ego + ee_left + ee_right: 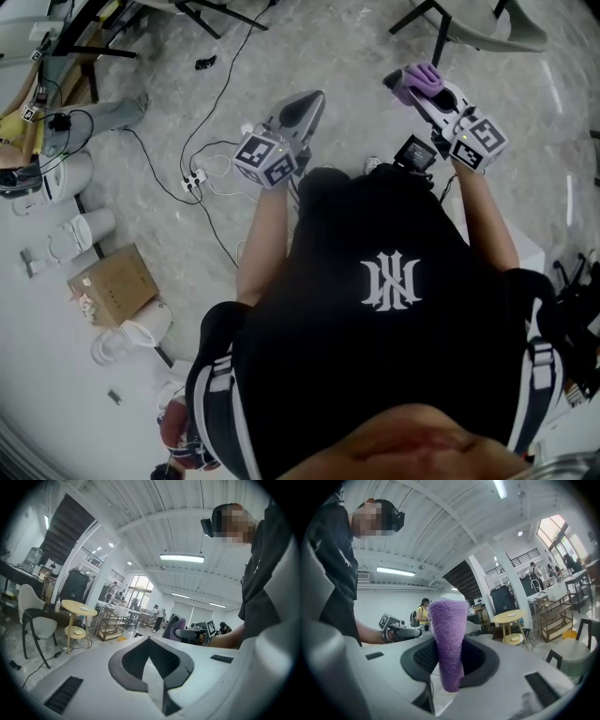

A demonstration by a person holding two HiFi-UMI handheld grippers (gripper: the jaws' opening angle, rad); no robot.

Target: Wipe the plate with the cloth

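Note:
A purple terry cloth stands up between the jaws of my right gripper, which is shut on it. In the head view the cloth bunches at the tip of the right gripper, held out over the floor at the upper right. My left gripper is held out beside it at the same height; its jaws are shut with nothing between them. Each gripper view shows the other gripper: the right one with the cloth, the left one. No plate shows in any view.
Both grippers point across a large room, above a grey floor with cables and a power strip. A cardboard box and white containers lie at the left. A round yellow table, a chair and distant people stand ahead.

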